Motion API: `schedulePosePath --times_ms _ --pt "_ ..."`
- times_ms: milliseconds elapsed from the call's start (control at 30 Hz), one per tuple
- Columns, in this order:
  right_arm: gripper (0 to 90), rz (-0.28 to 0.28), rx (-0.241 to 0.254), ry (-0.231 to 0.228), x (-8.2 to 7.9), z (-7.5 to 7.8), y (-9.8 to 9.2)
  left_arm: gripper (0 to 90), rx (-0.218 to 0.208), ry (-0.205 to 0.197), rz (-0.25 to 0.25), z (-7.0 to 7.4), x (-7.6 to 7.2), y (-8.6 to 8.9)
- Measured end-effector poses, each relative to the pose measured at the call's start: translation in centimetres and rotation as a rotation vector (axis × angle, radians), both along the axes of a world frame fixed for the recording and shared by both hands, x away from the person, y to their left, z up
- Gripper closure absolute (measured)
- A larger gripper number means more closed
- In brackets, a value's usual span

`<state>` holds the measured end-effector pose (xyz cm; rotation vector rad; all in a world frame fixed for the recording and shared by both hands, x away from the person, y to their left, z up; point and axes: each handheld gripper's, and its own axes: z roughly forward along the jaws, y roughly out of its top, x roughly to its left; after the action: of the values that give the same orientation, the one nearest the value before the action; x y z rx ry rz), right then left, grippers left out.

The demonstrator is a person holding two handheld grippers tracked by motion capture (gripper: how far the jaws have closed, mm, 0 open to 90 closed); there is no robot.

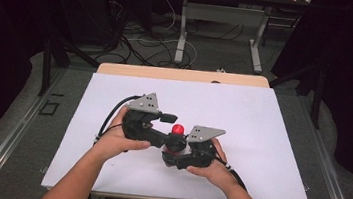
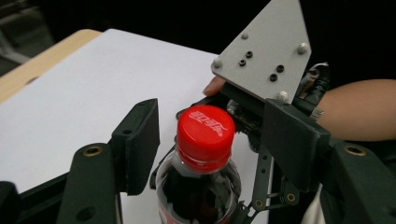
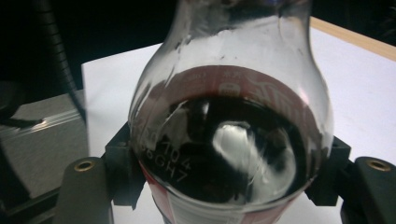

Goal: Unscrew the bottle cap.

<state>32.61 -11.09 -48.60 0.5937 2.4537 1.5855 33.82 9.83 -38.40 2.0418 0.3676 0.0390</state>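
Note:
A cola bottle (image 3: 229,130) with dark drink and a red cap (image 2: 205,128) stands upright near the middle front of the white table top (image 1: 243,112). My right gripper (image 3: 229,182) is shut on the bottle's body, and its pads (image 3: 121,168) press on both sides below the shoulder. My left gripper (image 2: 212,144) comes in from the left at cap height. It is open, with one finger (image 2: 140,140) on each side of the cap and a gap on both sides. In the high view the cap (image 1: 178,129) sits between the left gripper (image 1: 168,129) and the right gripper (image 1: 177,152).
The white sheet covers a wooden table whose bare edge (image 1: 182,74) runs along the far side. Beyond it, cables (image 1: 146,40) lie on the floor by another table's legs (image 1: 182,34). The right gripper's grey plate (image 2: 266,51) stands close behind the cap.

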Motion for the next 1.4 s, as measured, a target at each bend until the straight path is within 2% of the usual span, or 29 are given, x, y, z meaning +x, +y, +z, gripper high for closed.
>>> schedulePosePath --times_ms 133,200,300,500,567,667,800,900,1033,1067,1100,1133,1233,1267,1400 --pt "29.6 0.028 -0.007 -0.011 -0.2 0.0 0.2 42.7 -0.002 0.025 -0.016 -0.4 0.7 0.2" --pt "29.5 0.054 -0.01 -0.02 -0.2 0.0 0.2 44.4 -0.013 0.031 -0.054 -0.4 0.8 0.3" --pt "29.6 0.06 -0.004 -0.015 -0.4 0.0 0.3 48.0 -0.02 0.046 -0.091 -0.5 1.0 0.2" --pt "29.6 0.077 -0.018 -0.01 -0.5 0.1 0.3 57.5 -0.023 0.061 -0.134 -0.7 1.0 0.0" --pt "29.6 0.07 -0.009 -0.019 -0.5 0.0 0.4 60.0 -0.017 0.049 -0.14 -0.7 0.9 -0.1" --pt "29.6 0.073 -0.012 -0.019 -0.5 0.0 0.4 60.1 -0.015 0.053 -0.142 -0.7 0.9 -0.1" --pt "29.6 0.071 -0.014 -0.018 -0.5 0.0 0.4 60.5 -0.007 0.03 -0.123 -0.7 0.6 -0.2" --pt "29.6 0.069 -0.019 -0.019 -0.4 0.0 0.3 60.9 -0.004 0.01 -0.085 -0.7 0.4 -0.3" --pt "29.6 0.032 -0.014 -0.008 -0.3 -0.1 0.3 61.1 0.013 -0.015 -0.016 -0.7 -0.1 -0.8" --pt "29.6 0.026 -0.029 -0.007 -0.2 0.0 0.2 61.2 0.014 -0.02 0.008 -0.7 -0.2 -0.9" --pt "29.6 0.002 -0.018 -0.002 -0.1 -0.1 0.2 61.2 0.015 -0.022 0.044 -0.7 -0.5 -1.2" --pt "29.6 0.002 -0.018 -0.002 -0.1 -0.1 0.2 61.2 0.03 -0.035 0.07 -0.6 -0.6 -1.4" --pt "29.6 -0.05 -0.025 -0.007 0.0 -0.1 0.1 61.3 0.061 -0.072 0.173 -0.4 -1.3 -2.3" --pt "29.6 -0.068 -0.02 -0.009 0.1 -0.1 0.1 61.3 0.065 -0.073 0.214 -0.4 -1.7 -2.7" --pt "29.6 -0.141 -0.024 -0.023 0.1 0.0 0.0 61.4 0.072 -0.116 0.366 -0.4 -2.7 -4.1"
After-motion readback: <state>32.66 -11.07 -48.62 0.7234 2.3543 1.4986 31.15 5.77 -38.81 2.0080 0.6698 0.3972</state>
